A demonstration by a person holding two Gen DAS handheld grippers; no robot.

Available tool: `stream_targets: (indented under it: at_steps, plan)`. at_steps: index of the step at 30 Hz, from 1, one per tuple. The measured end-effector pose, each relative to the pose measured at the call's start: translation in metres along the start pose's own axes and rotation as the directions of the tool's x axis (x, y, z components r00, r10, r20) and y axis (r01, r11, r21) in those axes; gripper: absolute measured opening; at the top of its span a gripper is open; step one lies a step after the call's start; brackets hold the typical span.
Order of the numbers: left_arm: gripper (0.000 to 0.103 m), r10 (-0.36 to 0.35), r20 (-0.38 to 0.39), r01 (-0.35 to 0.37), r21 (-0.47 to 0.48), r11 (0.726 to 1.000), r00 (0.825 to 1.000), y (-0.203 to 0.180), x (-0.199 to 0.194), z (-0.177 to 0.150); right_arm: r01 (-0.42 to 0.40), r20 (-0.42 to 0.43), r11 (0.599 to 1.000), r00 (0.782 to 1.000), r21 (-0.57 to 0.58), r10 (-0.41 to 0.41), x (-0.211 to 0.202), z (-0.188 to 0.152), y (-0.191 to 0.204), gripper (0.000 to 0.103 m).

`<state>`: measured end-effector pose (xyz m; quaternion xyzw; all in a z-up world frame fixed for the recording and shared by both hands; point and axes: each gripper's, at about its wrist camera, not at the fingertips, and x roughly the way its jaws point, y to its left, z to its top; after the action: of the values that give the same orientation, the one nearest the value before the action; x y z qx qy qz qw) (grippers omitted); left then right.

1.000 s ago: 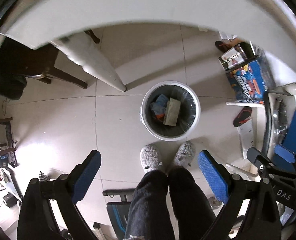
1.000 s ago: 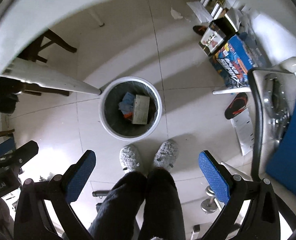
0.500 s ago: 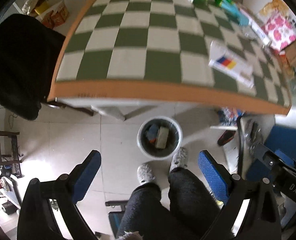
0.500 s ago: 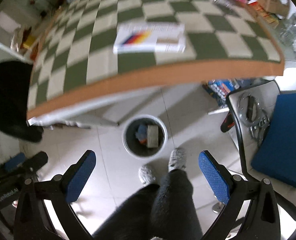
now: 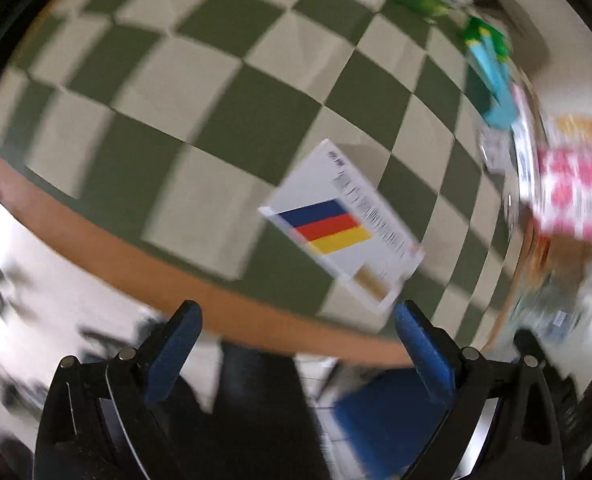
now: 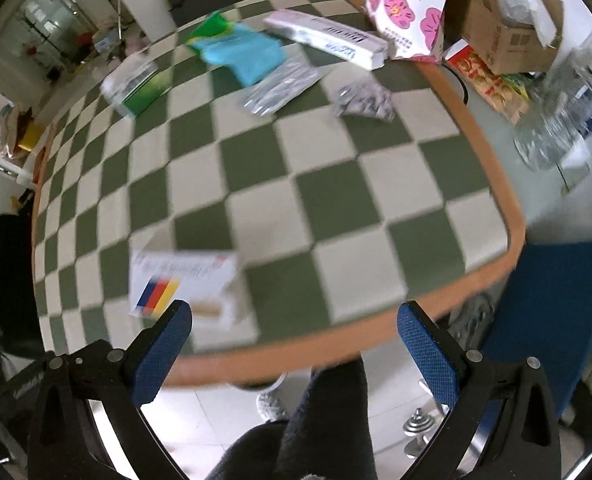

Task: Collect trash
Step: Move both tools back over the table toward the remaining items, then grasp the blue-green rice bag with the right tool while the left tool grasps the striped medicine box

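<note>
Green-and-cream checkered table [image 6: 335, 184] carries a white striped box [image 5: 341, 222] at one o'clock of the wide, empty left tongs [image 5: 297, 344]; right tongs [image 6: 294, 340] equally wide.

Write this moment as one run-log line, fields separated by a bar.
phase: approach table | left gripper: open, empty | right gripper: open, empty | nearest trash: white box with blue-red-yellow stripes, flat on checkered tablecloth, untouched
</note>
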<state>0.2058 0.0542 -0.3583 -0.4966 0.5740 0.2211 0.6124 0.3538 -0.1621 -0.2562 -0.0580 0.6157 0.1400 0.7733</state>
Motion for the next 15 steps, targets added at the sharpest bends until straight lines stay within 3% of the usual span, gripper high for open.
stream_targets:
  at_steps: [5, 9, 10, 12, 15]
  plan:
    - [0.098, -0.048, -0.059, 0.031, -0.256, 0.966, 0.997, -0.017, 0.047, 0.03, 0.02, -0.034, 1.0, 0.999, -0.016, -0.021, 0.029, 0.063, -0.029, 0.103]
    - [0.093, 0.014, -0.075, -0.04, -0.361, 0.932, 0.997, -0.025, 0.066, 0.045, 0.016, -0.064, 0.999, 0.998, -0.048, -0.019, 0.049, 0.101, -0.039, 0.103]
    - [0.091, 0.032, -0.063, -0.053, -0.366, 0.929, 0.997, -0.029, 0.065, 0.047, 0.015, -0.067, 0.998, 0.998, -0.055, -0.019, 0.051, 0.106, -0.039, 0.103]
    - [0.071, 0.105, -0.038, -0.112, -0.313, 0.943, 0.994, -0.044, 0.061, 0.052, 0.014, -0.072, 0.997, 0.997, -0.076, -0.019, 0.059, 0.119, -0.038, 0.103]
    - [0.059, 0.19, 0.015, -0.186, -0.14, 0.972, 0.982, -0.07, 0.055, 0.066, 0.005, -0.087, 0.996, 0.996, -0.094, -0.013, 0.069, 0.131, -0.033, 0.103]
